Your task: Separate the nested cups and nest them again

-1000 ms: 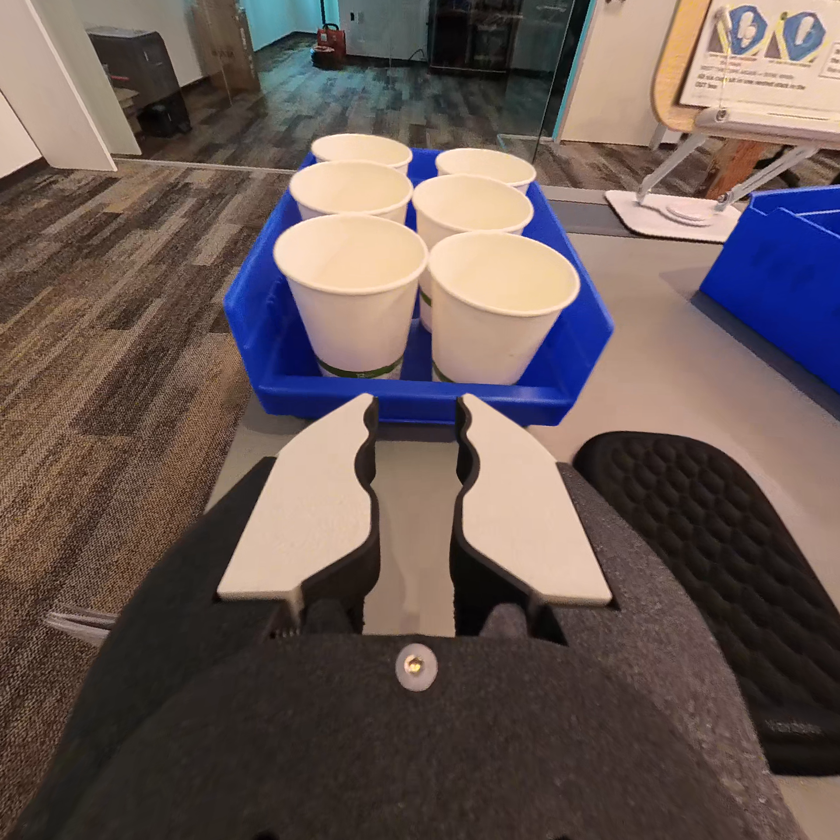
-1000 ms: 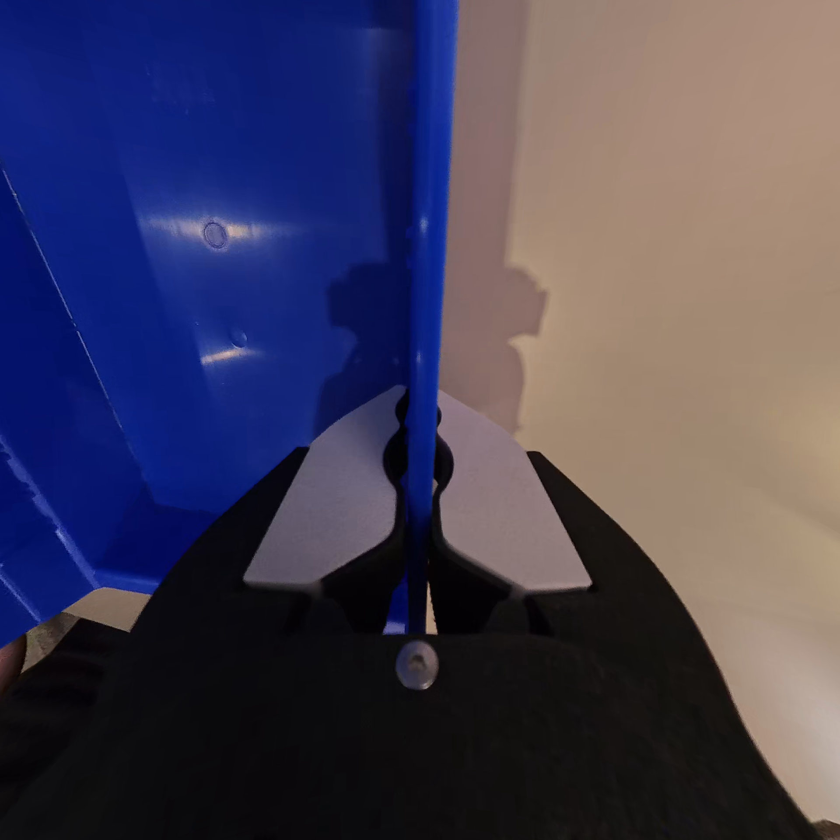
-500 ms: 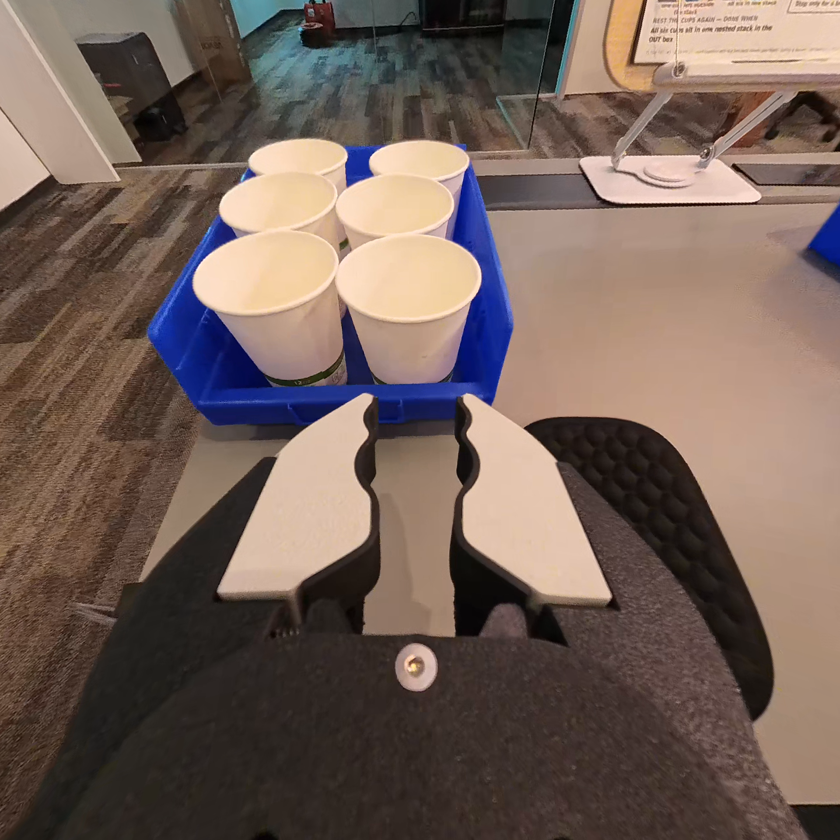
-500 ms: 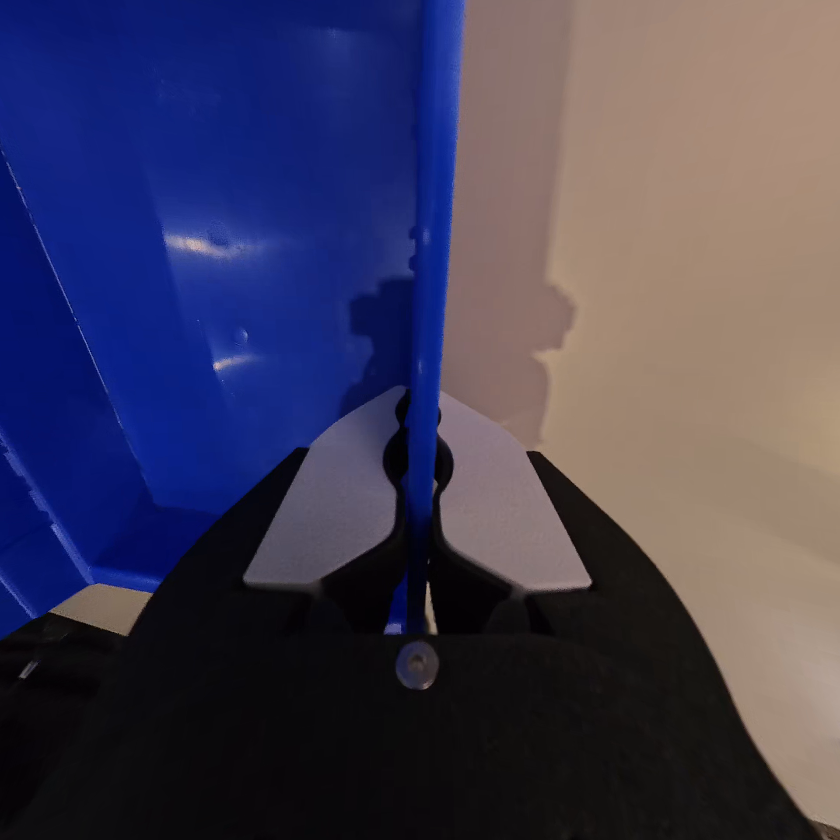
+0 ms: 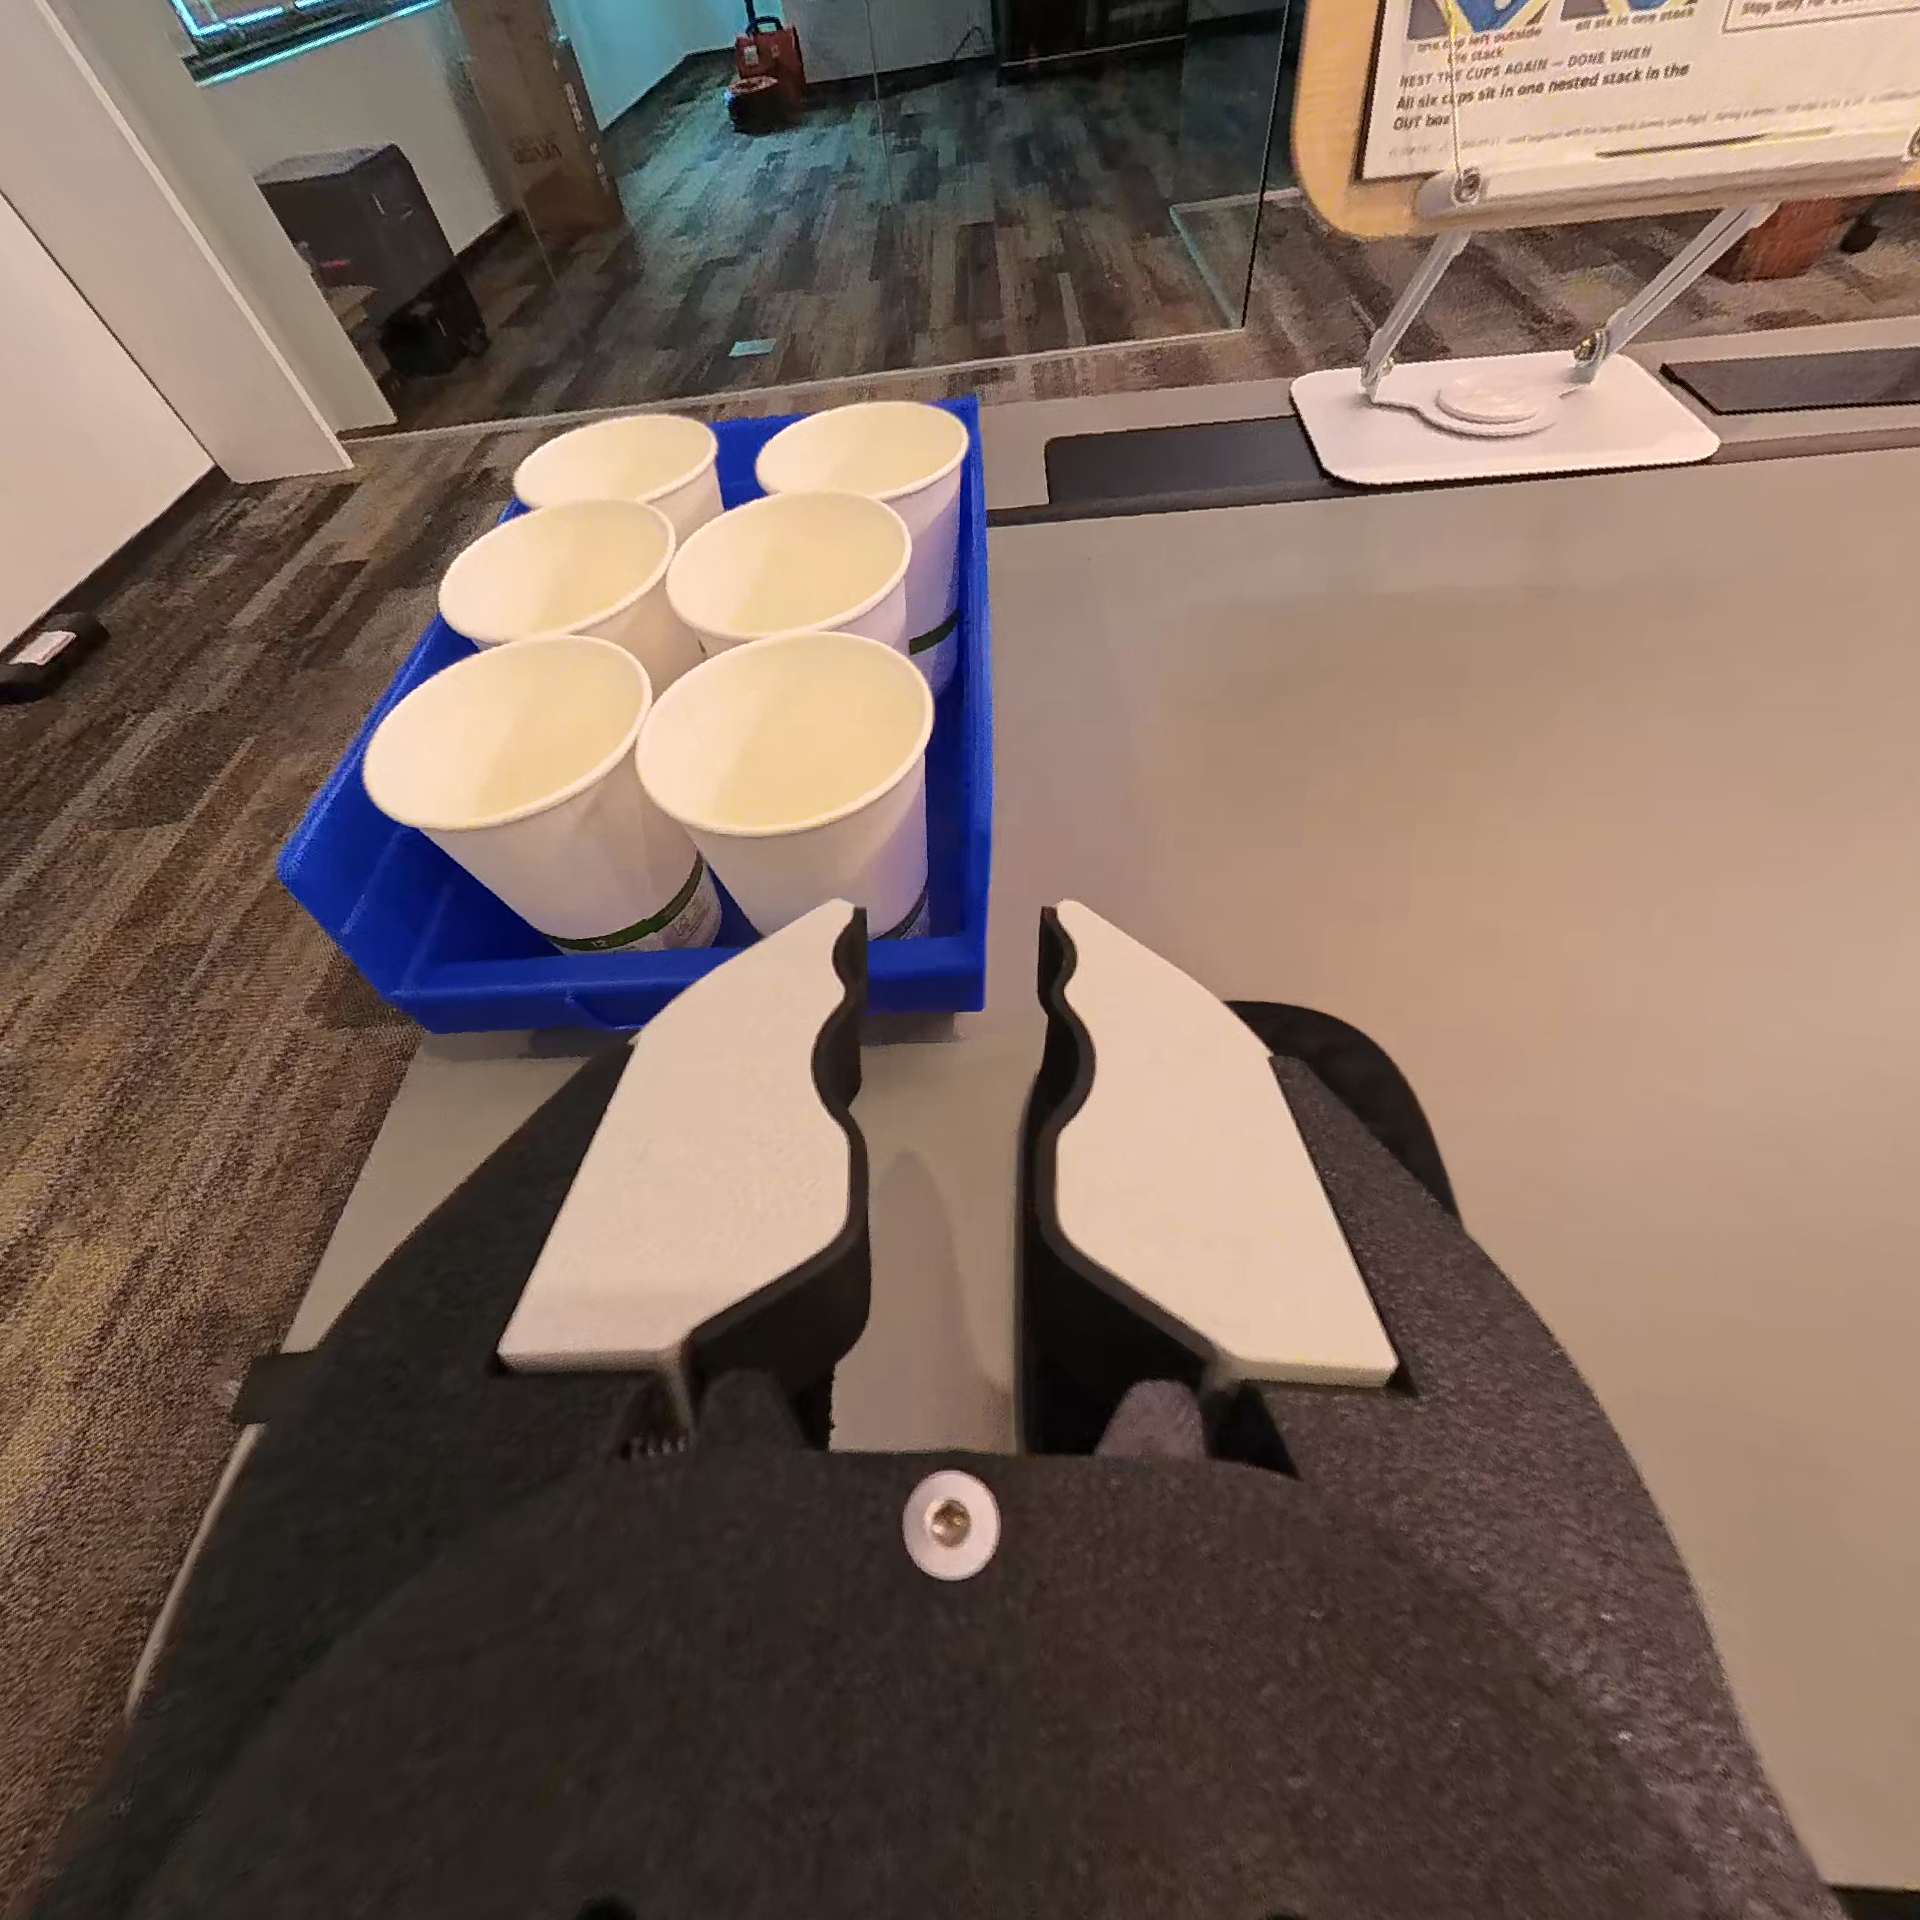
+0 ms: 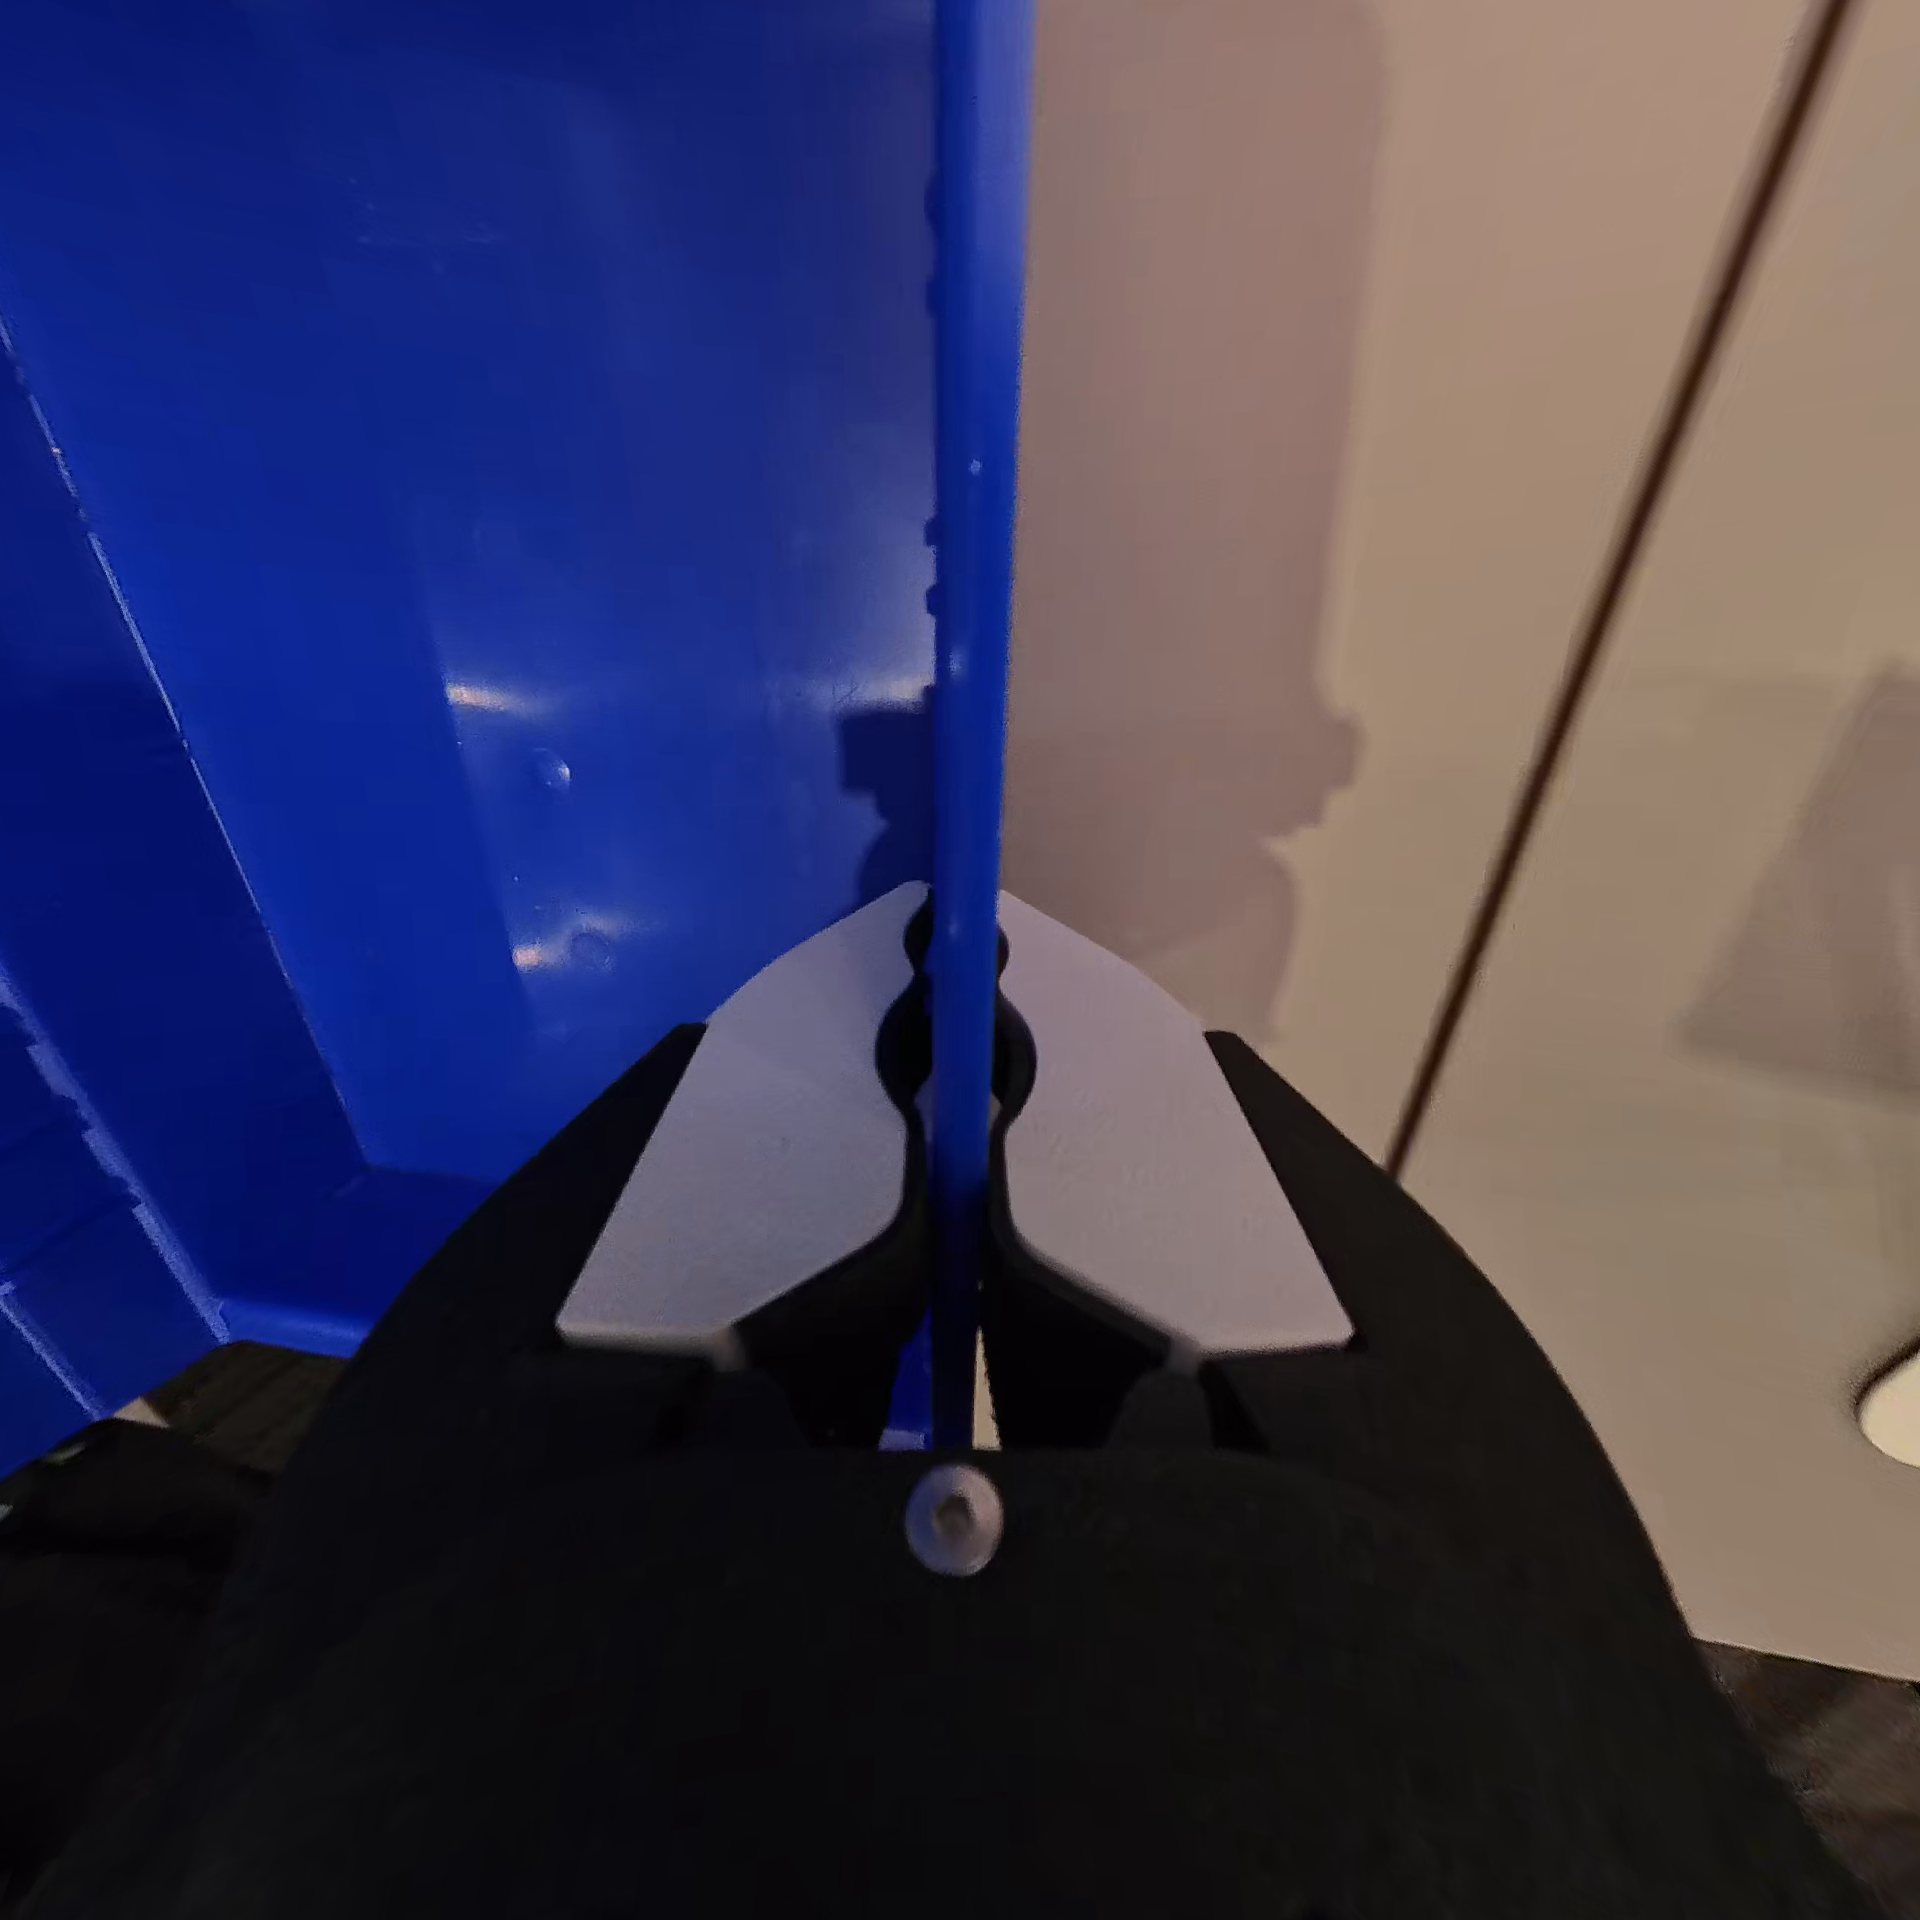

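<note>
Warm indoor light, glare (wide-angle edges bent)

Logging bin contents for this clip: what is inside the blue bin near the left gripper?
The blue bin holds six upright white paper cups in two rows of three. All look empty; the bin floor beneath them is mostly hidden.

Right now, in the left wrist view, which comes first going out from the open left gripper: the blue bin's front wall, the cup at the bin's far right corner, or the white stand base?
From the left gripper:
1. Blue bin, front wall, just ahead-left.
2. Far-right cup, back of bin.
3. White stand base, far right across the table.
</note>
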Demonstrator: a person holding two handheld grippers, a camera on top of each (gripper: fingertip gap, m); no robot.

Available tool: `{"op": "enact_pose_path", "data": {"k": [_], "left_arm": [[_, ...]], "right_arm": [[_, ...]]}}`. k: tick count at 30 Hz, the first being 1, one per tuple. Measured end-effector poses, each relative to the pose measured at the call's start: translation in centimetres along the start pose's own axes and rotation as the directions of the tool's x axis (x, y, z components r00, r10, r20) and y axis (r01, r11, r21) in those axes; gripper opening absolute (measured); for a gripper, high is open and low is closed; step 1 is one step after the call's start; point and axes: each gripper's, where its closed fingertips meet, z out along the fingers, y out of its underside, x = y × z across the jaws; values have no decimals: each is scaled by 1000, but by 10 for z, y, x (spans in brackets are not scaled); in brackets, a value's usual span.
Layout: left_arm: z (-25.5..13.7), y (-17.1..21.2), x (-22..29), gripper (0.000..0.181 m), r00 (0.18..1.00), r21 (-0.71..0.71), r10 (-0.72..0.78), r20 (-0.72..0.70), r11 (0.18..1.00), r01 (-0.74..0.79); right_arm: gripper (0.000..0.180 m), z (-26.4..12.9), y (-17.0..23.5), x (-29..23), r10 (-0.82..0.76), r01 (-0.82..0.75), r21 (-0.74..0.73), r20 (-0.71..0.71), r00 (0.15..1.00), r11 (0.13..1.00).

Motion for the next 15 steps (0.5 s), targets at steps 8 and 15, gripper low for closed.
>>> {"op": "enact_pose_path", "data": {"k": [8, 15], "left_arm": [[7, -10, 31, 30, 999, -21, 46, 5, 999, -45], [15, -20, 49, 31, 998, -24, 58, -9, 998, -59]], "right_arm": [[4, -15, 23, 76, 102, -102, 29, -2, 995, 994], [4, -18, 22, 97, 72, -72, 26, -15, 997, 997]]}}
